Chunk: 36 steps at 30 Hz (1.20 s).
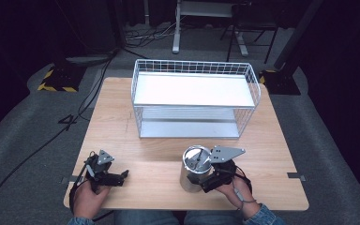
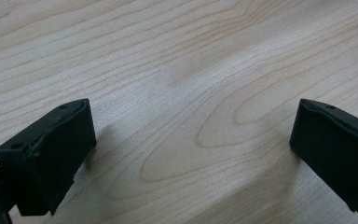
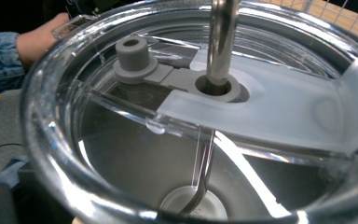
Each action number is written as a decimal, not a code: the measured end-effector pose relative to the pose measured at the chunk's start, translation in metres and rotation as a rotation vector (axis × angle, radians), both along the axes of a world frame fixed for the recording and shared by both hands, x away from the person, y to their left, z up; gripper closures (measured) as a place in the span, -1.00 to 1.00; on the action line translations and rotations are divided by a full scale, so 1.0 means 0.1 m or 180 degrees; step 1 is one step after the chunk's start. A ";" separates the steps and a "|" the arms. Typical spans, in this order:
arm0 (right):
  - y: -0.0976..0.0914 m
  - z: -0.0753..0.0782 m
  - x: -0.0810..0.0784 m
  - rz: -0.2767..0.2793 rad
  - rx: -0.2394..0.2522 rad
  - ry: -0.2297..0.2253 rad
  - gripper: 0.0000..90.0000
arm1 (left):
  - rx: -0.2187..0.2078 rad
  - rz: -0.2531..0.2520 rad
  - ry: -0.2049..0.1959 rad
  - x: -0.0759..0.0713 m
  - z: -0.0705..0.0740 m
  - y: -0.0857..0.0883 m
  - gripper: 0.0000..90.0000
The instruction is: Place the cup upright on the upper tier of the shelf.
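Left hand-held gripper (image 1: 122, 176): low over the counter (image 1: 122, 122) near its front left corner, jaws spread wide with bare wood grain between them.
Right hand-held gripper (image 1: 205, 180): at the front right, pressed against the steel tumbler (image 1: 194, 169); whether its jaws clamp it, I cannot tell.
Steel tumbler: upright, just left of the right hand-held gripper, clear lid (image 3: 242, 107) on top, metal straw (image 3: 221, 42) through the lid's hole.
Wire basket rack (image 1: 194, 96): well beyond both hand-held grippers, at the counter's far middle.
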State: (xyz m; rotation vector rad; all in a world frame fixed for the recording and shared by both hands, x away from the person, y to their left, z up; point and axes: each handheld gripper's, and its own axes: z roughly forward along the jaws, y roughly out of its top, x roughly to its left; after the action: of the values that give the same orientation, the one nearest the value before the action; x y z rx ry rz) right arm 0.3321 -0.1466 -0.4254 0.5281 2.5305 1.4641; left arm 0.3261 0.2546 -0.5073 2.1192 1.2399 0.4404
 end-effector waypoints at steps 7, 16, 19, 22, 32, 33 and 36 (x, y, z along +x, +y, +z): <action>0.01 0.09 -0.02 0.0023 -0.0038 -0.0045 -0.92 | -0.0001 0.0001 0.0000 0.00 0.00 0.00 -0.99; 0.01 0.31 0.00 0.0022 -0.0041 -0.0110 -0.92 | -0.0002 0.0001 0.0001 0.00 0.00 0.00 -0.99; 0.00 0.39 0.01 0.0023 -0.0027 -0.0137 -0.92 | 0.0000 0.0000 0.0000 0.00 0.00 0.00 -0.99; 0.00 0.50 0.03 0.0022 -0.0036 -0.0166 -0.92 | -0.0001 0.0001 0.0000 0.00 0.00 0.00 -0.99; 0.02 0.76 0.09 0.0027 -0.0042 -0.0184 -0.92 | -0.0002 0.0000 0.0002 0.00 0.00 0.00 -0.99; 0.02 0.80 0.10 0.0020 -0.0042 -0.0186 -0.92 | 0.0000 0.0000 0.0001 0.00 0.00 0.00 -0.99; 0.02 0.89 0.12 0.0021 -0.0035 -0.0194 -0.92 | 0.0000 0.0000 0.0000 0.00 0.00 0.00 -0.99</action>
State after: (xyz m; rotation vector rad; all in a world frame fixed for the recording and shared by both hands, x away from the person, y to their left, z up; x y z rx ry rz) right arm 0.3441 -0.1449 -0.3365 0.4666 2.4943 1.4452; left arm 0.3261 0.2546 -0.5073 2.1192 1.2400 0.4403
